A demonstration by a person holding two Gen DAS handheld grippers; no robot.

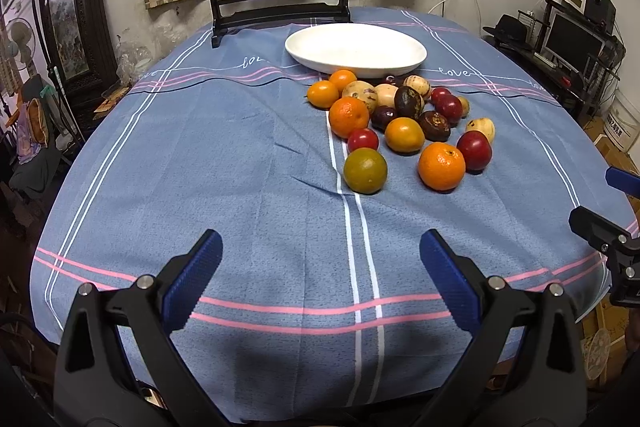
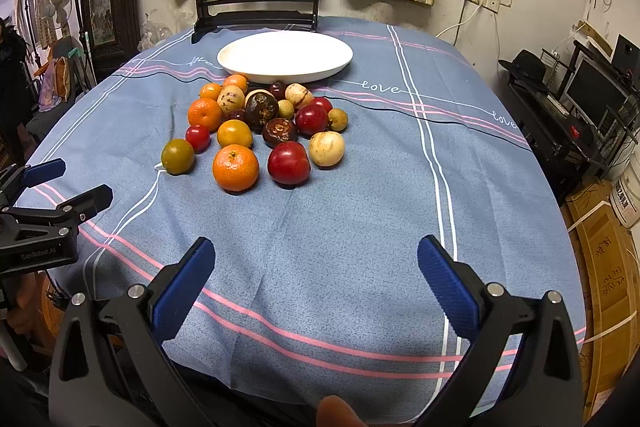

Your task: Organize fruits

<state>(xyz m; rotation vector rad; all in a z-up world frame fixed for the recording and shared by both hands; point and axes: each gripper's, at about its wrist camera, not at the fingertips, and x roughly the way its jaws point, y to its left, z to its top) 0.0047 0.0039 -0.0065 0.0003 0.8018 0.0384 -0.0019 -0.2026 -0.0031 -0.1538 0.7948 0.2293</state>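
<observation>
Ahead, the fruit pile (image 2: 256, 131) lies between both wide-open, empty grippers and the plate (image 2: 285, 55); right gripper (image 2: 316, 275) looks nearer than left gripper (image 1: 320, 267).

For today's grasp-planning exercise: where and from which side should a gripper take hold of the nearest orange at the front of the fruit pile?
Grip the nearest orange across its round middle, coming in from the near, open side of the tablecloth. The right gripper is open and faces it. The red fruit sits close on one flank, so centre the fingers carefully; a gap shows on the greenish fruit side.
</observation>
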